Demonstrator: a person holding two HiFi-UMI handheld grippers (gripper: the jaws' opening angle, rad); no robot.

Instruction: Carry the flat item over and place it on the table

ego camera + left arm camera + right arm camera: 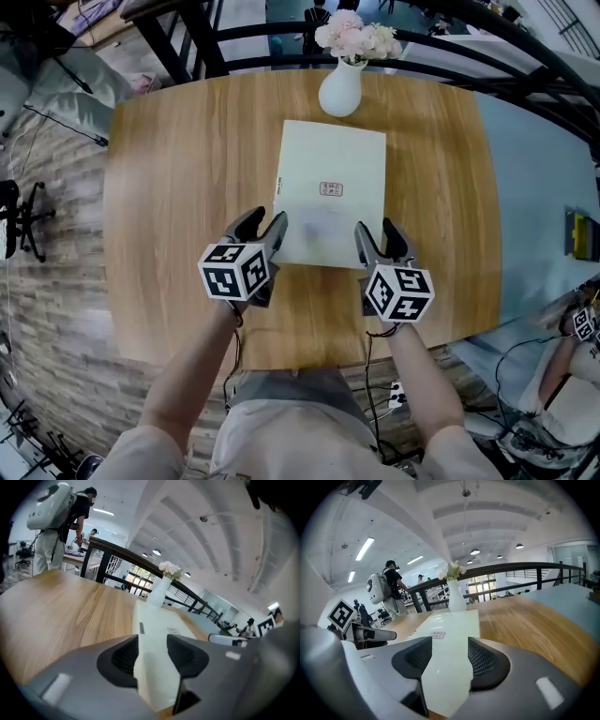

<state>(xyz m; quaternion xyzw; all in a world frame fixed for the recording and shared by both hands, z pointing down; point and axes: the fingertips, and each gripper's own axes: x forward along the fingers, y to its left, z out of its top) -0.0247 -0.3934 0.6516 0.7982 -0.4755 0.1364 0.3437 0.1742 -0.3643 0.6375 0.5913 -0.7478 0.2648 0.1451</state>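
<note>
Note: your left tool and right tool sit released, jaws apart over the near corners of the pale green rectangular flat sheet, which lies on the light wooden table just ahead, one tool per corner presumably to keep it level.

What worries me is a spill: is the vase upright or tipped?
Upright: the vase stands on its base on the table, flowers on top.

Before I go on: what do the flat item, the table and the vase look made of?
Flat item: pale green, low-sheen, probably card or thin board; it lies flat with crisp edges. Table: wood or wood veneer, satin; grain lines show. Vase: white, smooth, likely glazed ceramic, though plastic is possible.
</note>
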